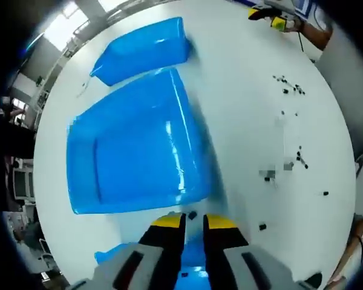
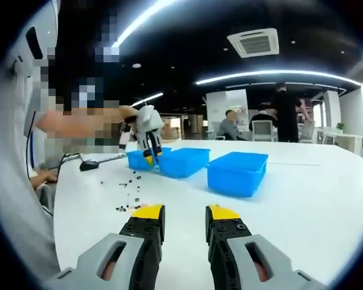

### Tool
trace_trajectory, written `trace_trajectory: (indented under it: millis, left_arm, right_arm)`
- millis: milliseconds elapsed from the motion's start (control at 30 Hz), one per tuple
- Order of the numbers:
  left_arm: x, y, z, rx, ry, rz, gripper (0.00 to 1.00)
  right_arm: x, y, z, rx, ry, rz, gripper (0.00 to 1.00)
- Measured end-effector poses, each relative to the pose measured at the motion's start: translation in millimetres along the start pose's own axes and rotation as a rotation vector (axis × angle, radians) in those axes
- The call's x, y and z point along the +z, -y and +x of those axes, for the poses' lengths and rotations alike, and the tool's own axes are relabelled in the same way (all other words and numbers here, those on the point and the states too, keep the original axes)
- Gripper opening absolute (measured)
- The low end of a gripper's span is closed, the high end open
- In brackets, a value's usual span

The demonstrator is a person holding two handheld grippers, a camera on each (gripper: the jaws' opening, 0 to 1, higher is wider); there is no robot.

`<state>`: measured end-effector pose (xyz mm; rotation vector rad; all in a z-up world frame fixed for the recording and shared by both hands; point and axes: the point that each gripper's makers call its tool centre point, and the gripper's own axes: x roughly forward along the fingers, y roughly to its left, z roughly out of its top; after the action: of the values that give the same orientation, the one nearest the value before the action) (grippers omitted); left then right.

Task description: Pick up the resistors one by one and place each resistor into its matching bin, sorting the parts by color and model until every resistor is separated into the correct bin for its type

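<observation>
- We judged the step in hand to be a drop-off: in the left gripper view, the left gripper (image 1: 193, 225) hung over the near rim of a blue bin (image 1: 133, 151), its jaws drawn close on a small dark resistor (image 1: 192, 215) at the tips (too small to tell its type).
- The next move, as we read it, called for parting the jaws over the matching bin's hollow.
- The right gripper (image 2: 184, 219) hovered above the white table (image 2: 302, 199), jaws apart and holding nothing.
- Loose resistors (image 2: 128, 187) lay scattered on the table beside the bins, well apart from a second blue bin (image 2: 237, 172).
- Seated people (image 2: 230, 125) occupied the far background; nothing stood in the way.
</observation>
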<state>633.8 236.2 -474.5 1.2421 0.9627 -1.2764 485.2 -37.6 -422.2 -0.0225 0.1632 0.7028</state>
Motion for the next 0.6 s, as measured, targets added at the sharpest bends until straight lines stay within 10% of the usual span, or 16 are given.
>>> trace_trajectory:
  millis: [600]
  left_arm:
    - [3.5, 5.8, -1, -0.051, 0.111, -0.043, 0.04]
  right_arm:
    - [-1.2, -2, 2, 0.002, -0.002, 0.007, 0.29]
